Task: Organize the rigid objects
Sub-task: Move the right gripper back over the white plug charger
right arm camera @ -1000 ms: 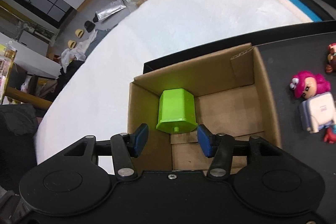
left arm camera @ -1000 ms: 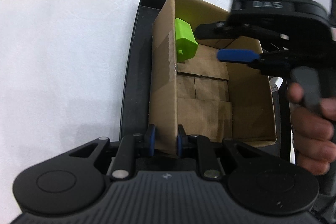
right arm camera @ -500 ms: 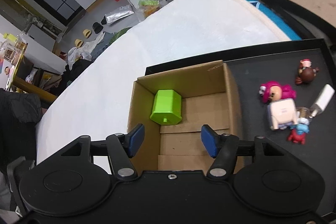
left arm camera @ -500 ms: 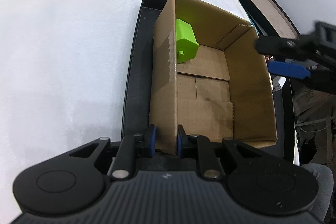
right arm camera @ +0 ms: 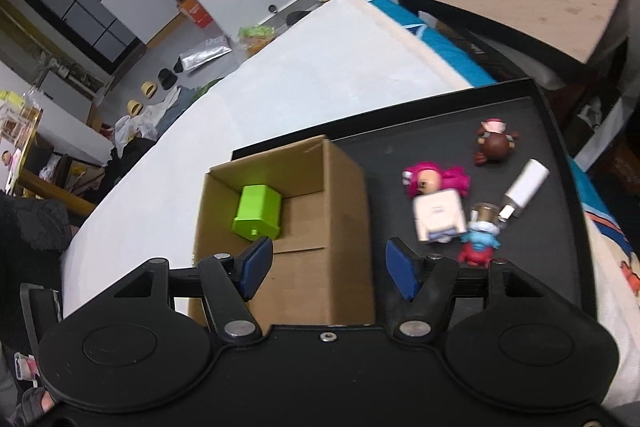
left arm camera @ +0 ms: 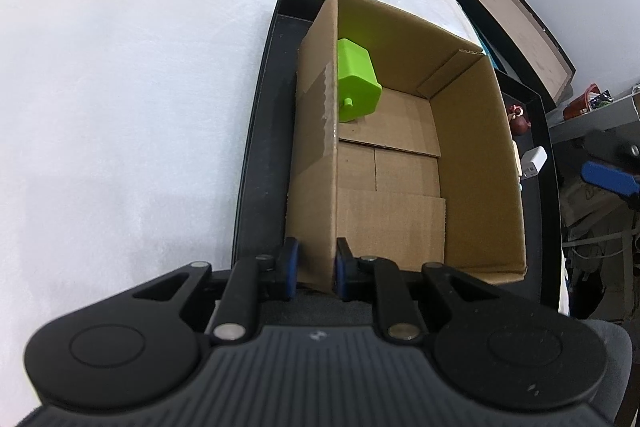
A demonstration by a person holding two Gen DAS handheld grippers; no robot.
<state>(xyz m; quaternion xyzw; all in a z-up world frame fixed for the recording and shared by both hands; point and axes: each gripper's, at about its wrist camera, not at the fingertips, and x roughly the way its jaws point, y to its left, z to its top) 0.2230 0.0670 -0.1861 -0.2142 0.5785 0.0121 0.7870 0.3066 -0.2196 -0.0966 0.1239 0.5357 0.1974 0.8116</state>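
- White cloth is covering the surface [left arm camera: 132, 99] under both of my cameras, with a black tray [right arm camera: 560, 163] lying on it and room clutter showing at the far edge.
- Nearest in the left wrist view, I am seeing my left claw [left arm camera: 313, 270] clamped on the near corner wall of the cardboard box [left arm camera: 476, 163], one blue pad on either side of the wall.
- Nearest in the right wrist view, my right claw [right arm camera: 328, 269] is hanging over the box's right side with its blue pads spread wide apart and gripping nothing; one pad is showing over the box interior, the other past the box's right wall, over the tray.
- Sitting at the left end of the tray, the box is standing open at the top.
- Inside it, the green block [left arm camera: 356, 87] is lying tipped on its side in the far left corner, against the left wall, its small stub facing toward me.
- Right of the box, on the bare tray, a loose group of small things is lying just beyond my right claw: a red and blue figure [right arm camera: 478, 241] nearest, a white cube-like item [right arm camera: 438, 217] just beside it, and a white adapter [right arm camera: 524, 189] to the right.
- Behind the cube, a pink toy [right arm camera: 436, 181] is touching it.
- Farthest on the tray, a brown figure [right arm camera: 496, 143] is standing apart from the others.
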